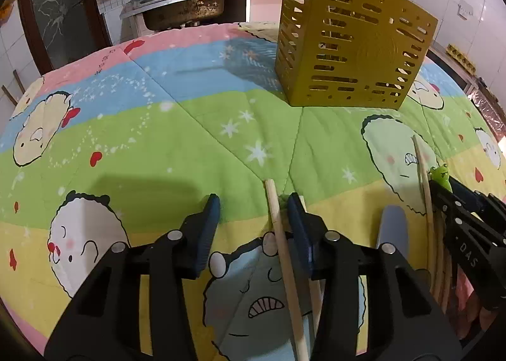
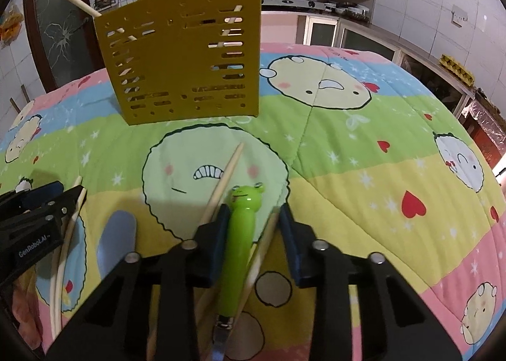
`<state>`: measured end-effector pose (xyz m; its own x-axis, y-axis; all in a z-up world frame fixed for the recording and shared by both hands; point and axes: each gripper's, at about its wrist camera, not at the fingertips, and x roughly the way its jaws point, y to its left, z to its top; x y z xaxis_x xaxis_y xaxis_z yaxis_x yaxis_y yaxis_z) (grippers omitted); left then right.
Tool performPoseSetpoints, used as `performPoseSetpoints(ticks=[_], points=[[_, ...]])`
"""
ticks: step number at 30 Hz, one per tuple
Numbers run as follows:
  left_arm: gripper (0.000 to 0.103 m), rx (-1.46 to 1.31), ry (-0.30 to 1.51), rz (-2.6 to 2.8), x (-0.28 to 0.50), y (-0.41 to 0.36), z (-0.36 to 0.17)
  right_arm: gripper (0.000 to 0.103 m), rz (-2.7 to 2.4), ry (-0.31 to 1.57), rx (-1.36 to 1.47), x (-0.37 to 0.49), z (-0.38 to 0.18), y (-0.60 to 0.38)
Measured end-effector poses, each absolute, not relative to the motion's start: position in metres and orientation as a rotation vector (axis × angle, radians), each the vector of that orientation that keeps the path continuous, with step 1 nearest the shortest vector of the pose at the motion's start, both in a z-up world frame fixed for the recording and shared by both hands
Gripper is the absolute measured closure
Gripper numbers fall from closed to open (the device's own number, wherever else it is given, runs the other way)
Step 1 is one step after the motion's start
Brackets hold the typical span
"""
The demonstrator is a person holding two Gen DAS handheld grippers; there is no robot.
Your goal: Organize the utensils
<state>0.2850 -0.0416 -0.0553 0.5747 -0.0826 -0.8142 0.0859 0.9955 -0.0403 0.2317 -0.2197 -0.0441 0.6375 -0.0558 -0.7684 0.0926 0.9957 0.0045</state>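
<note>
At the far side of the quilt-covered table (image 2: 363, 155) the yellow slotted utensil holder (image 2: 186, 57) already has two chopsticks (image 2: 76, 2) in it. The rest lie near. The left tongs (image 1: 253, 212) stand apart around a chopstick (image 1: 278, 228). The right tongs (image 2: 253, 218) straddle a frog-handled utensil (image 2: 238, 234) without yet clamping it. A steel handle (image 2: 117, 241) lies between them.

Black angular grippers (image 1: 253, 203), blue-padded fingers (image 2: 221, 228), silver screws, white "GenRobot.AI" lettering.
</note>
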Motion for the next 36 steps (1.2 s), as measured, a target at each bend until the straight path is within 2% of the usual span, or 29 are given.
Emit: performPoseSetpoints(ticks=[9, 24, 25, 36], points=[[0.093, -0.005, 0.942, -0.125, 0.281, -0.044, -0.054, 0.082, -0.074, 0.848, 0.084, 0.229, -0.041, -0.224], [0.097, -0.033, 0.902, -0.132, 0.278, -0.042, -0.042, 0.082, -0.048, 0.806, 0.126, 0.220, -0.030, -0.230], [0.100, -0.035, 0.898, -0.132, 0.277, -0.041, -0.041, 0.082, -0.047, 0.799, 0.129, 0.218, -0.029, -0.231], [0.103, -0.016, 0.805, -0.142, 0.259, -0.042, -0.017, 0.082, -0.008, 0.728, 0.145, 0.209, -0.014, -0.236]])
